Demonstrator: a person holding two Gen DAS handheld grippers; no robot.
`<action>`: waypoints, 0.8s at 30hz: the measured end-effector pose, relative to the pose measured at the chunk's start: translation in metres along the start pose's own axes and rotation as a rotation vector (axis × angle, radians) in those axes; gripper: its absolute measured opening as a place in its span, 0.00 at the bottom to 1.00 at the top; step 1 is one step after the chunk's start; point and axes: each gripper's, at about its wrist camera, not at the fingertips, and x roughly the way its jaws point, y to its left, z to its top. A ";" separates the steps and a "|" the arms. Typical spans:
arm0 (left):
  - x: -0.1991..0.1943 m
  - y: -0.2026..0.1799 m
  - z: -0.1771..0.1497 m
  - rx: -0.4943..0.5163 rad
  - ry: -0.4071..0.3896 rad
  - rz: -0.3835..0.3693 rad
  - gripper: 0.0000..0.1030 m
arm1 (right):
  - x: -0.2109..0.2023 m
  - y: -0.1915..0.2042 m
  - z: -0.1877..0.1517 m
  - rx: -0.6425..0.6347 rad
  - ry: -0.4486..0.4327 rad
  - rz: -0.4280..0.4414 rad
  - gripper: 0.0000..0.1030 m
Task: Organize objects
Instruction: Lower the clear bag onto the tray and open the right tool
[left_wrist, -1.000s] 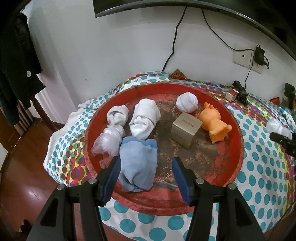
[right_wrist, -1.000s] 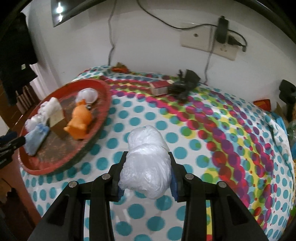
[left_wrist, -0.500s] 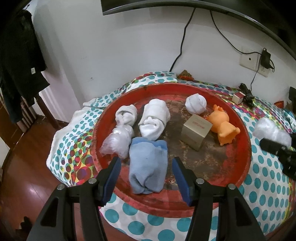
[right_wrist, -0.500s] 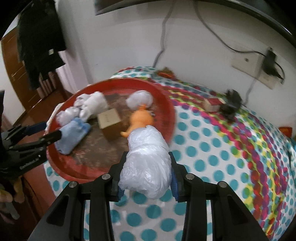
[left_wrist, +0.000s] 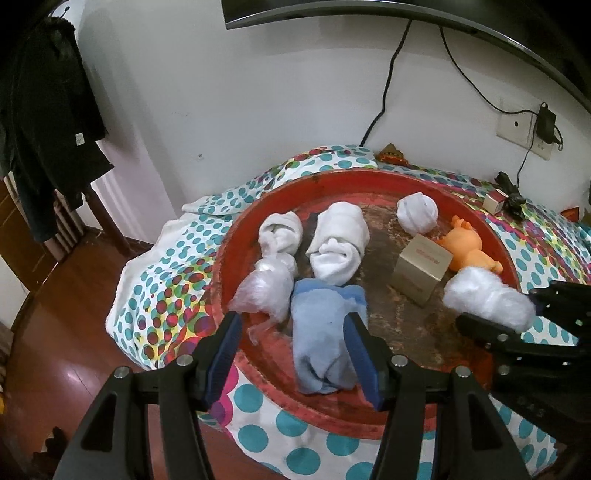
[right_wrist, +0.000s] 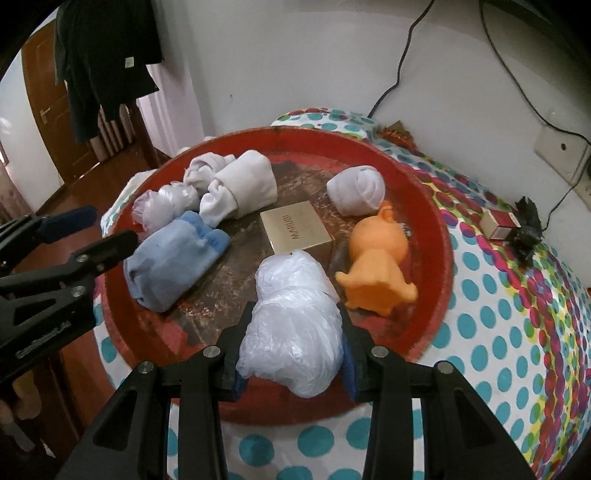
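A round red tray (right_wrist: 439, 206) (left_wrist: 236, 243) sits on a polka-dot cloth. In it lie a blue sock roll (right_wrist: 173, 262) (left_wrist: 325, 325), white sock rolls (right_wrist: 240, 184) (left_wrist: 340, 240), a white sock ball (right_wrist: 356, 188), a plastic-wrapped bundle (left_wrist: 266, 291), a gold box (right_wrist: 295, 229) (left_wrist: 421, 269) and an orange toy (right_wrist: 376, 266) (left_wrist: 465, 247). My right gripper (right_wrist: 293, 343) is shut on a white plastic-wrapped bundle (right_wrist: 295, 321) (left_wrist: 487, 299), held over the tray's near right part. My left gripper (left_wrist: 291, 347) is open and empty, its jaws either side of the blue sock roll.
A small red-and-white box (right_wrist: 498, 223) and a black object (right_wrist: 526, 229) lie on the cloth by the wall. Cables and a wall socket (left_wrist: 521, 129) are behind. Dark clothes (left_wrist: 44, 122) hang at the left over a wooden floor (left_wrist: 55, 332).
My right gripper has carried the plastic-wrapped bundle left from the cloth to over the tray. The left gripper has drawn back a little and stays open.
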 end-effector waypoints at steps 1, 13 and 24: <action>0.000 0.001 0.000 -0.001 -0.001 0.000 0.57 | 0.003 0.000 0.001 0.000 0.004 -0.002 0.36; 0.008 0.016 0.001 -0.053 0.016 0.008 0.57 | 0.040 -0.001 0.022 0.030 0.029 -0.025 0.36; 0.012 0.026 0.000 -0.083 0.027 0.007 0.57 | 0.038 0.005 0.030 0.023 0.005 -0.001 0.53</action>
